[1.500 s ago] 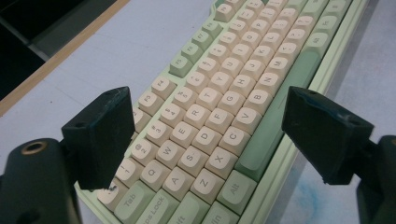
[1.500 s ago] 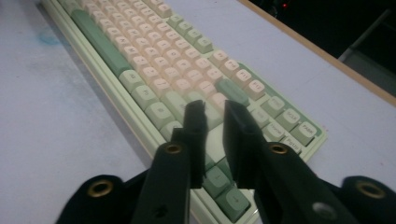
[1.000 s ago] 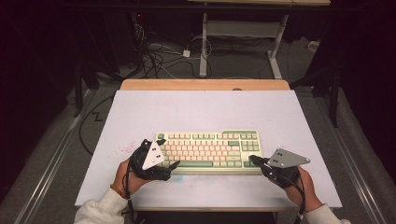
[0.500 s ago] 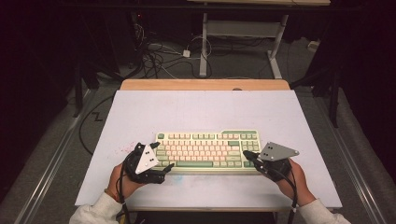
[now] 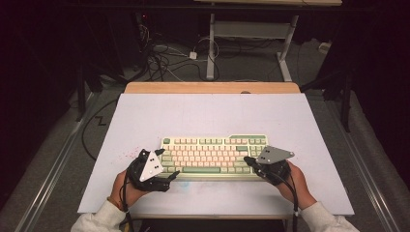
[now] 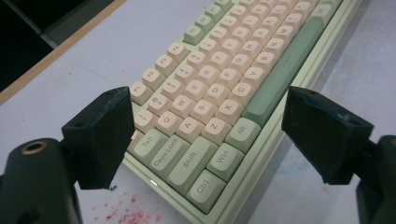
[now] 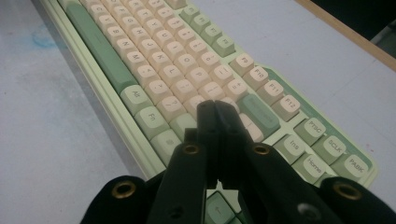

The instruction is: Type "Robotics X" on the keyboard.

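A cream and green keyboard [image 5: 212,153] lies across the near middle of the white table top [image 5: 212,113]. My left gripper [image 5: 163,164] is at its left end. In the left gripper view my left gripper [image 6: 205,112] is open wide, its jaws standing on either side of the keyboard's [image 6: 219,84] near left corner without touching it. My right gripper [image 5: 250,161] is at the keyboard's right part. In the right gripper view my right gripper [image 7: 215,109] is shut with nothing in it, its tips just over the keys [image 7: 187,70] near the right end of the letter block.
Red specks [image 5: 128,154] mark the table left of the keyboard, and a faint blue smudge [image 7: 44,39] lies in front of it. The table's wooden far edge [image 5: 212,88] is behind. Cables [image 5: 164,55] and desk legs [image 5: 211,53] are on the floor beyond.
My right gripper has moved left, from beside the keyboard's right end to over its keys. My left gripper has barely shifted.
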Available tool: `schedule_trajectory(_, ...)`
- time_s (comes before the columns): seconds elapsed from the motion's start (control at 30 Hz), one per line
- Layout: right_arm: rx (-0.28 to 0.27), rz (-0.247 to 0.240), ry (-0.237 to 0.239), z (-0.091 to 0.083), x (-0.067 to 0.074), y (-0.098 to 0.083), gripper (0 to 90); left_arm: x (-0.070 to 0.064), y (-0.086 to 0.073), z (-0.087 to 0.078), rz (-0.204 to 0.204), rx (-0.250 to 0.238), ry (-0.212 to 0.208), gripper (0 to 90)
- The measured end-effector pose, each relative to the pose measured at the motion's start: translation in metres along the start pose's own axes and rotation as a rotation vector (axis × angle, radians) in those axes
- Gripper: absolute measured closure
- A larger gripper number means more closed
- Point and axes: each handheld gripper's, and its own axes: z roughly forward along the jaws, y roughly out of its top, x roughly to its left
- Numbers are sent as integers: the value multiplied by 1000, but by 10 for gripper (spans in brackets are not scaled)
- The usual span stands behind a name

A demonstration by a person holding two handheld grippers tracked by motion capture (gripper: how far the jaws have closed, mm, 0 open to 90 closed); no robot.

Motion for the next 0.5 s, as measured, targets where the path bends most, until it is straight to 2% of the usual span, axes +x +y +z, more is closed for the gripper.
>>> schedule_trajectory(0.5, 49, -10, 7, 19, 1, -2, 900, 2, -1, -1, -2, 1, 5, 168)
